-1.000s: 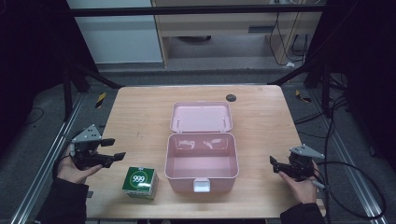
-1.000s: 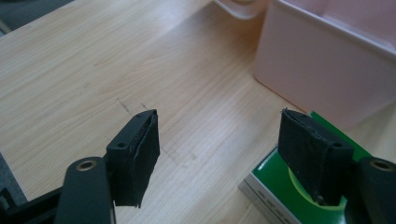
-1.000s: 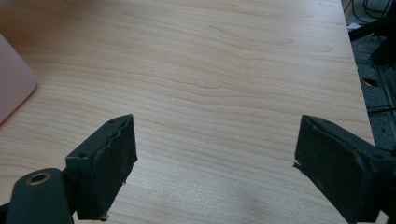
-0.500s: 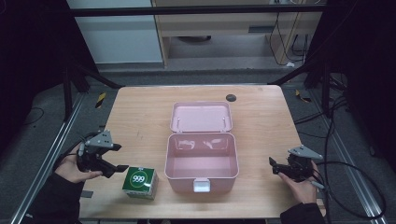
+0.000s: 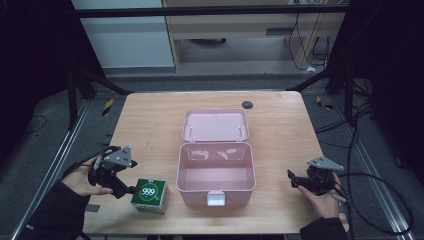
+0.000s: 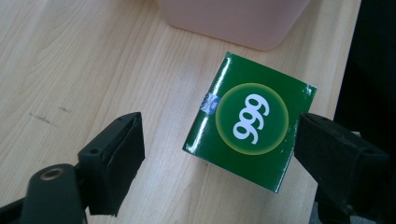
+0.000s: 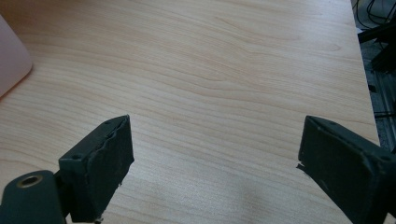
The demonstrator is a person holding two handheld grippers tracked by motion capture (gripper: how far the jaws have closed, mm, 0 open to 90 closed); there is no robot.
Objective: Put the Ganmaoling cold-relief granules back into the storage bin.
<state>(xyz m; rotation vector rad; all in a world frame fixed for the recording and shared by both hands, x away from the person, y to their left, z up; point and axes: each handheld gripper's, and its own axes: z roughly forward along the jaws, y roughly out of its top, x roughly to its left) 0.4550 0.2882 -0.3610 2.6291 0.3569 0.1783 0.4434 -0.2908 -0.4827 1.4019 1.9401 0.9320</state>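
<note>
Green box (image 6: 250, 140): marked "999", on the wooden table (image 5: 150, 125) near its front edge, just left of the pink case (image 5: 216, 172).
Left gripper (image 5: 129, 189): jaws spread and just been opening; box between them, pads not pressing it.
Right gripper (image 5: 292, 179): jaws spread over bare wood, right of the case.
Case: lid open.

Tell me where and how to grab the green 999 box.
Grip the green 999 box across its two opposite side faces, coming from above with the left gripper. It lies flat on the table, label up, beside the open pink case; the gripper's jaws have just been opening and already straddle it, not yet touching.
</note>
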